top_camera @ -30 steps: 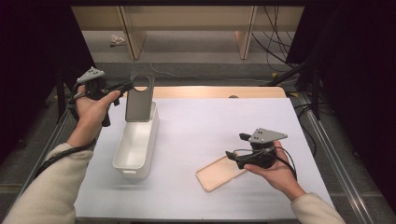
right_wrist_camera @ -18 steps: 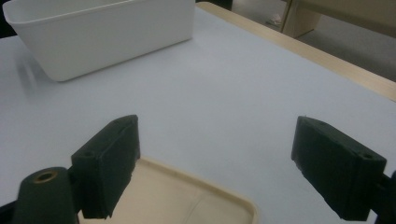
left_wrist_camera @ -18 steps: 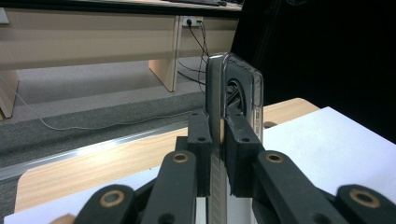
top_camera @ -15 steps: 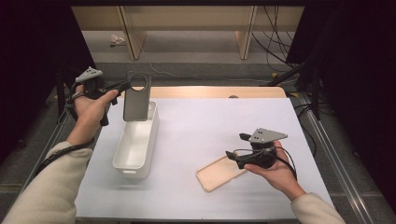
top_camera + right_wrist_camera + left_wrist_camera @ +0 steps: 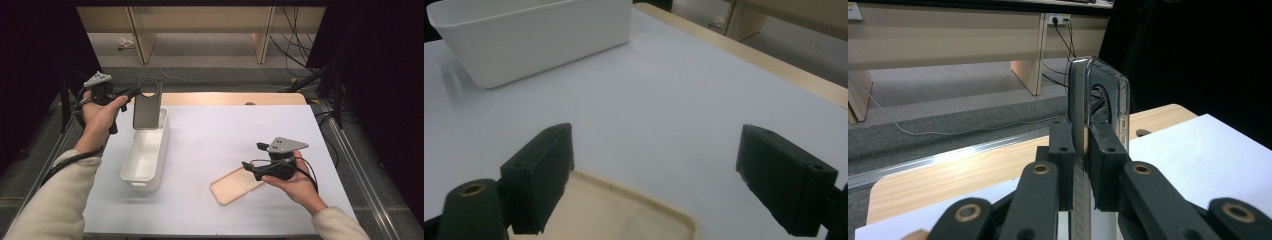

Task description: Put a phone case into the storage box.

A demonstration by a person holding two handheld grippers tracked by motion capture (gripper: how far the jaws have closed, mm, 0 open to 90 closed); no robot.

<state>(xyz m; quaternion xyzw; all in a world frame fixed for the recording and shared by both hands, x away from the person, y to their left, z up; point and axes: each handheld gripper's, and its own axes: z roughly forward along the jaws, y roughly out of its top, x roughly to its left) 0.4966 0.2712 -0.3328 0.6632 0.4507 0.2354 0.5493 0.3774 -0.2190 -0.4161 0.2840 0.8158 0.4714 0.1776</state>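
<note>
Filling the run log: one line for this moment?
left gripper: shut on clear phone case | above white plastic bin | right gripper: open over beige lid

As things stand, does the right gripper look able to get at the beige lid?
Probably yes. The right gripper hangs open right at the lid's near edge, fingers spread to either side, and nothing lies between them on the white table.

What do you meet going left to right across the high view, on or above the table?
Left gripper → clear phone case clamped in it → white bin → beige lid → right gripper, jaws open over the lid's edge.
</note>
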